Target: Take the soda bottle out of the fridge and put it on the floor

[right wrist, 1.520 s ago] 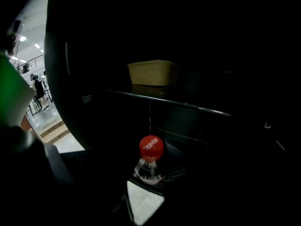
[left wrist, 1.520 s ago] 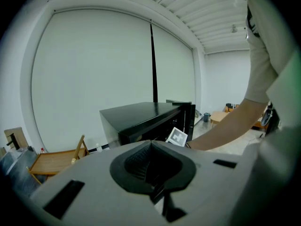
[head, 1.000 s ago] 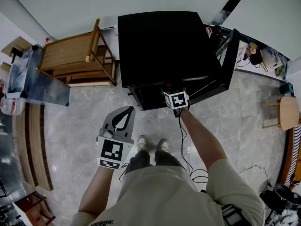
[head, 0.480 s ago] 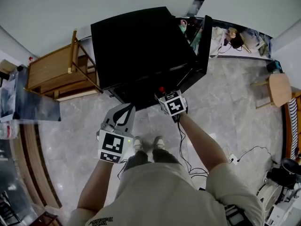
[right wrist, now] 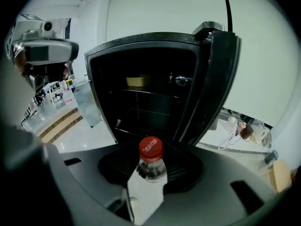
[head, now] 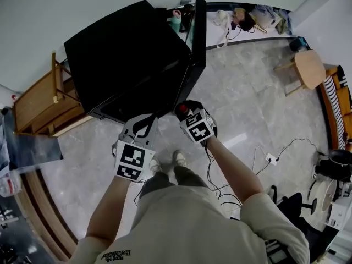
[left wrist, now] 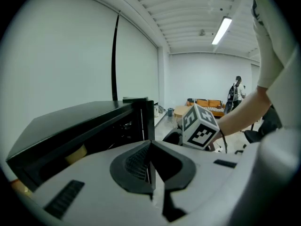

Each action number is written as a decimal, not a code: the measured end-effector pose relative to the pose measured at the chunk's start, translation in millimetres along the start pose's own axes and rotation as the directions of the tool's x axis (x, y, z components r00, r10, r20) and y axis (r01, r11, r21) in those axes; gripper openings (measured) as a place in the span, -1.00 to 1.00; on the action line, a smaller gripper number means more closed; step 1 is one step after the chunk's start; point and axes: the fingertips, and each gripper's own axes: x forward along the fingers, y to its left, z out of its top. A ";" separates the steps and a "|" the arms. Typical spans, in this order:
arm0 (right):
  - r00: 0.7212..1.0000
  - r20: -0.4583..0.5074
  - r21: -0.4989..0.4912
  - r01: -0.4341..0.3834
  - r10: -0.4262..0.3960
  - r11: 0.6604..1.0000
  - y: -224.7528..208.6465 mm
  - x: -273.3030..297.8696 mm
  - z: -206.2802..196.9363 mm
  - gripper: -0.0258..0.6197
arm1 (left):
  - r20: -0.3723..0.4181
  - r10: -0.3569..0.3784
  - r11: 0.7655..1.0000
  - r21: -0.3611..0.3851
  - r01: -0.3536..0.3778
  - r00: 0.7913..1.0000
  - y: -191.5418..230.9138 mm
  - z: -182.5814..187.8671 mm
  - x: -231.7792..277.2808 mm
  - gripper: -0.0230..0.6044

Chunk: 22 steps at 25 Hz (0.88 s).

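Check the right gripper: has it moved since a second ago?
Yes. The right gripper, shut on the soda bottle, has drawn back from the fridge toward the person's shoes.

The boxy metal fridge is glossy black, the veined stone floor pale grey, the plastic soda bottle dark with a red cap, the marker cube black-and-white squares.

The right gripper backed out of the fridge with the soda bottle clamped between its jaws, leaving the shelves ahead; the left gripper drew alongside.
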 end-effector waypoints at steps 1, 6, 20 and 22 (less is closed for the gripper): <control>1.000 -0.010 0.010 0.010 -0.010 1.000 -3.0 -3.2 -8.9 -0.51 | -0.010 -0.020 1.000 0.008 0.020 1.000 -6.3 -2.3 7.6 -0.91; 0.997 -0.066 0.077 0.047 -0.042 0.996 -15.7 -16.2 -54.6 -0.51 | -0.048 -0.114 0.993 0.036 0.116 0.992 -37.9 -15.9 46.3 -0.91; 0.972 -0.234 0.249 0.087 -0.027 0.965 -24.9 14.7 -195.2 -0.51 | -0.231 -0.258 0.963 0.022 0.270 0.938 -107.1 -109.0 148.1 -0.91; 0.968 -0.251 0.268 0.094 -0.024 0.959 -23.9 23.9 -215.7 -0.51 | -0.253 -0.267 0.961 0.009 0.278 0.930 -115.0 -126.6 160.2 -0.91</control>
